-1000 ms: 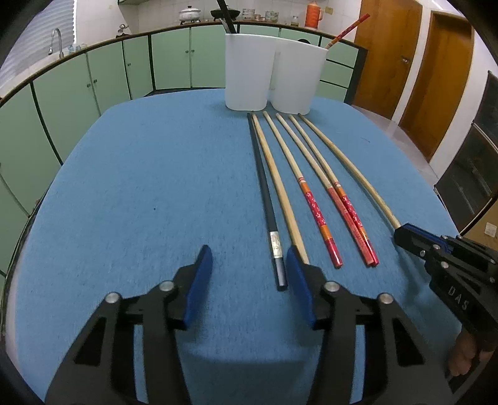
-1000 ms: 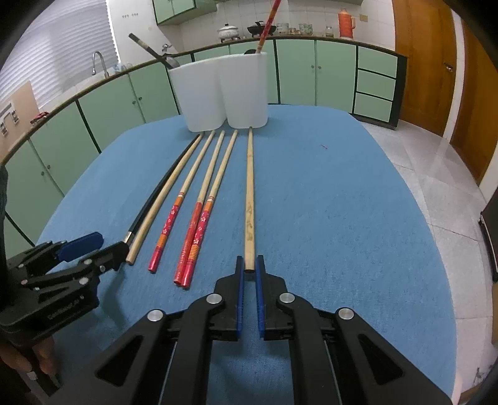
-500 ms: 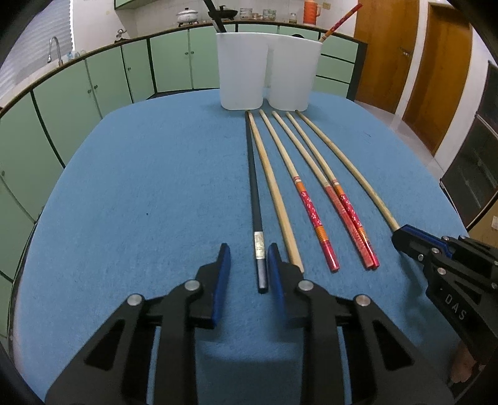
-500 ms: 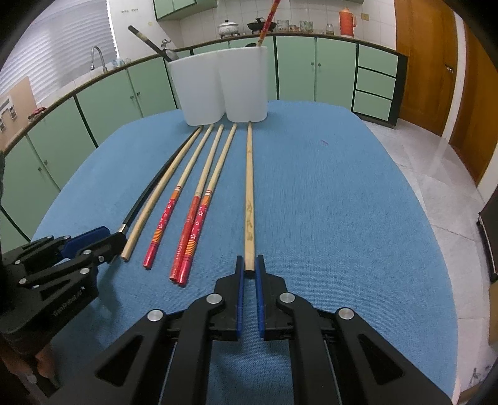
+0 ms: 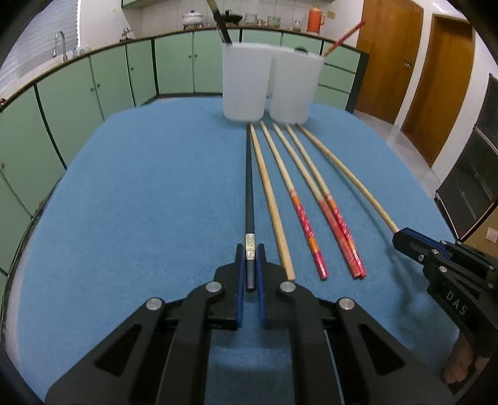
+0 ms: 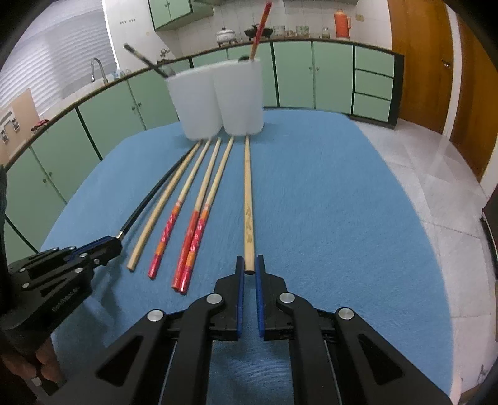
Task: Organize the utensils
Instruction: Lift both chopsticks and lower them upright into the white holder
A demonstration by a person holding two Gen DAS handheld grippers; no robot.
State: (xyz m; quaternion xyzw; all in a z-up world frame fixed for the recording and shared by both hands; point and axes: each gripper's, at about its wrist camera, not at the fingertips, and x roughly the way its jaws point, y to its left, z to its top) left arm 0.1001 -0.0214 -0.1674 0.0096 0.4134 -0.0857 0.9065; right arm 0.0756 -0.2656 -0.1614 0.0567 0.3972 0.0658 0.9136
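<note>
Left wrist view: blue table cover (image 5: 124, 218) carries six chopsticks fanned out before two white holders (image 5: 267, 84). Left gripper (image 5: 250, 264) clamped on the black chopstick (image 5: 249, 187) at its near end; right gripper (image 6: 249, 268) clamped on the plain bamboo chopstick (image 6: 248, 199) likewise. Risk: end-held sticks may pivot or slip on lifting, or nudge neighbours. Holder interiors hidden; contact under the pads unclear.

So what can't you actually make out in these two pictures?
- Contents of the two white containers: walls hide them in both views.
- Marking on the plain bamboo chopstick: too small, right view.
- Items on the far counter: too small and blurred.
- Holder's hand: mostly hidden behind the right gripper.
</note>
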